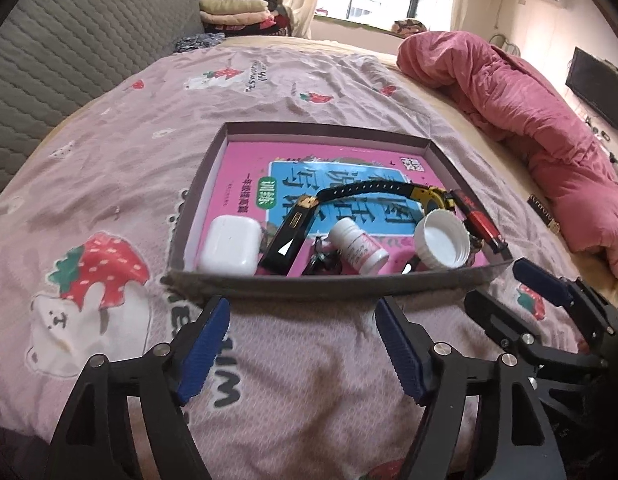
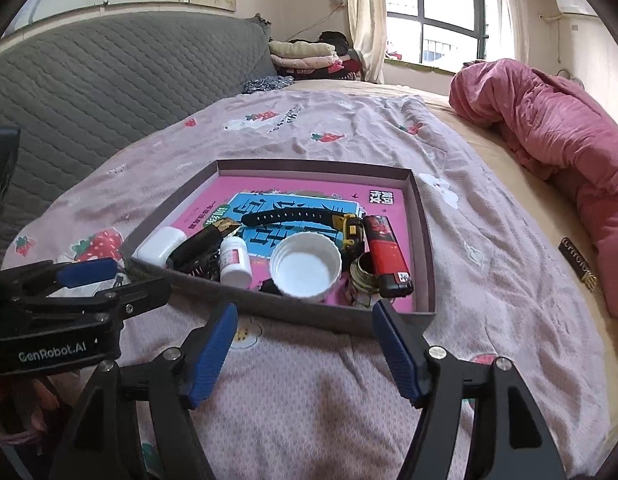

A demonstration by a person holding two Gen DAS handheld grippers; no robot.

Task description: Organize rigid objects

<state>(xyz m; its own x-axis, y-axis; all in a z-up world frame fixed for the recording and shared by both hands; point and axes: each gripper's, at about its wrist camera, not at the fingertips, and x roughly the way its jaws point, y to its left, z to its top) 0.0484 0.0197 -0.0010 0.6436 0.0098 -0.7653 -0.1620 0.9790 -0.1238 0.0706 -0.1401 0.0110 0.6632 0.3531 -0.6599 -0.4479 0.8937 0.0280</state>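
Your left gripper (image 1: 303, 344) and right gripper (image 2: 305, 348) both hang spread and empty over the bed sheet (image 2: 309, 400), just short of the shallow box (image 2: 425, 248). In the box, the white jar lid (image 2: 305, 264) hides part of a dark item at 6 o'clock; the metal ring (image 2: 363, 276) beside the red lighter (image 2: 389, 256) is hard to identify.

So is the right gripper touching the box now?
Apart. In the right wrist view, bedsheet shows between the open right gripper and the box.
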